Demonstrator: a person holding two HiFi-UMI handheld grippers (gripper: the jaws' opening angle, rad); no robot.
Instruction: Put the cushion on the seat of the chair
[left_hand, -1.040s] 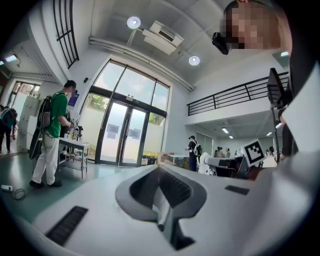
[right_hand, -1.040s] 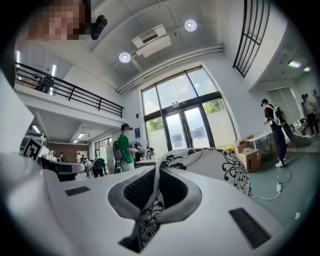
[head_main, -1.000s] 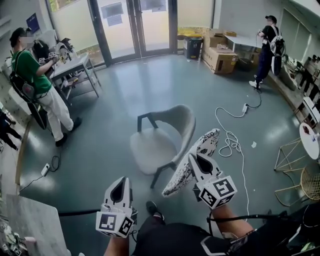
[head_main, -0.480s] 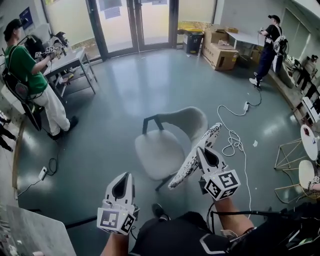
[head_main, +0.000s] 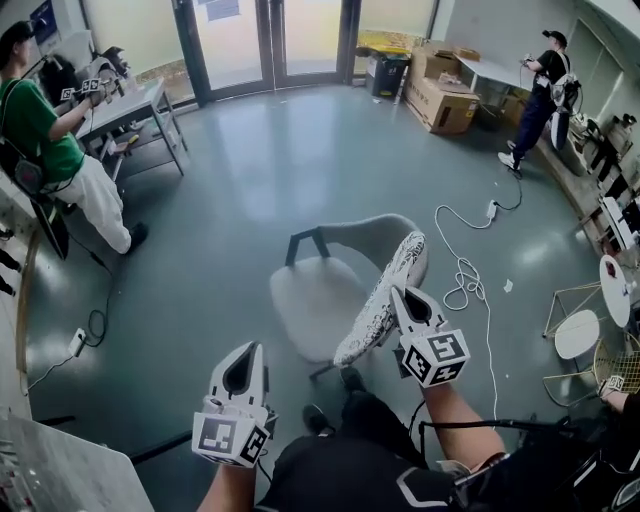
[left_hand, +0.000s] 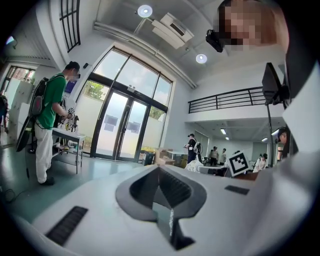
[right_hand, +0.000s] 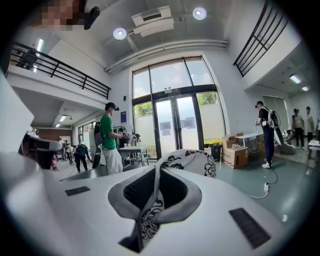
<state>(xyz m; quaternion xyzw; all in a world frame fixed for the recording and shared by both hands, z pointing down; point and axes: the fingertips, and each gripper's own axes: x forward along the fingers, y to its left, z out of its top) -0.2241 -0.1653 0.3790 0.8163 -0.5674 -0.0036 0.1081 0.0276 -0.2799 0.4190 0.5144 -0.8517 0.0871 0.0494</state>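
Overhead alone, chair (head_main: 312, 295) shows behind cushion (head_main: 385, 300).

Chair (head_main: 305, 300): one. Cushion (head_main: 385, 300): one. Claws: two, left claw (head_main: 244, 350) and right claw (head_main: 404, 294). Glass door leaves (head_main: 240, 40): two. White floor cable (head_main: 462, 275): one. People standing, head view: two, person in green (head_main: 35, 130), person in black (head_main: 540, 85).

Glossy grey-green floor (head_main: 260, 170) with a chair (head_main: 315, 295) stood near its middle
A white cable (head_main: 462, 272) was seen coiled on it just right of the chair; cardboard boxes (head_main: 440, 100) were stacked at the far right, a metal table (head_main: 130, 105) was set far left, and a power strip (head_main: 78, 342) was laid near left.
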